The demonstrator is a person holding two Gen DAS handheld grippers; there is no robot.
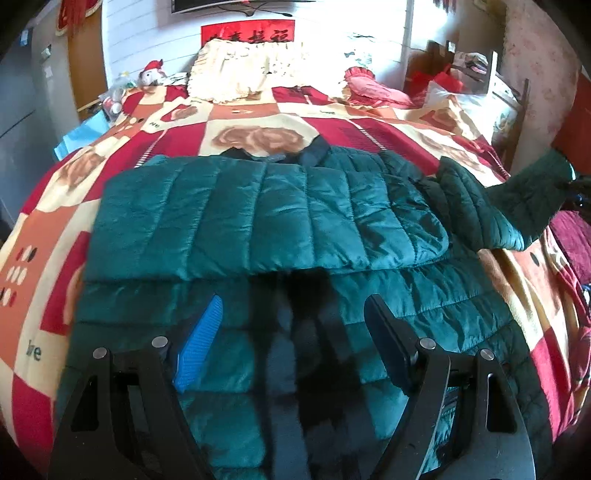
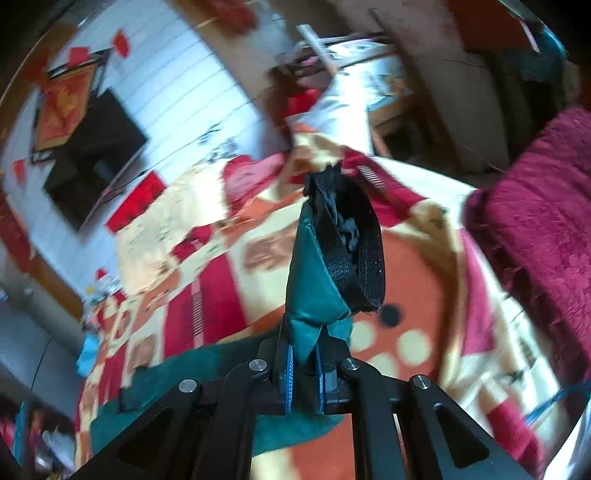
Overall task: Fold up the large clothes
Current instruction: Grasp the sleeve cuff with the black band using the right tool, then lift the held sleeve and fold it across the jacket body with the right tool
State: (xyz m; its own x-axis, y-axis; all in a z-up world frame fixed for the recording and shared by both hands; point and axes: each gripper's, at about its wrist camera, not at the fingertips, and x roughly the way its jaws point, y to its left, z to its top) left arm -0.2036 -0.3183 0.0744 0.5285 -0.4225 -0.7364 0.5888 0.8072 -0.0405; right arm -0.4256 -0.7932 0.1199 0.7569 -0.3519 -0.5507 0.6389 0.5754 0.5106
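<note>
Room: bedroom with white panelled wall (image 1: 147,48), a red banner (image 1: 248,31) with dark characters on it, and a dark screen (image 2: 94,155) hung on the wall.
Bed: bed (image 1: 44,221) covered by a patchwork spread in red, orange and cream with rose prints; it fills most of the left wrist view.
Far-left clutter: a small stuffed toy (image 1: 150,74) with a red cap near the head of the bed, beside bottles too blurred to tell apart.
Pillows: a cream frilled pillow (image 1: 236,70) at the head, a red frilled cushion (image 1: 369,86) to its right.
Jacket: green quilted jacket (image 1: 266,221) lying flat across the middle of the bed, collar toward the pillows; one sleeve folded across the body.
Left claw: left claw (image 1: 293,343) released, fingers wide apart, hovering just above the lower half of the jacket, its shadow falling on the fabric; blue pad (image 1: 201,343) showing on one finger.
Right sleeve: second sleeve (image 1: 524,199) lifted off the bed at the jacket's right side.
Right claw: right claw (image 2: 303,373) clenched on the sleeve end, green fabric pinched between the pads, the black cuff (image 2: 351,251) sticking out beyond the fingertips.
Far right: a crimson blanket (image 2: 543,206) at the bed's edge.
</note>
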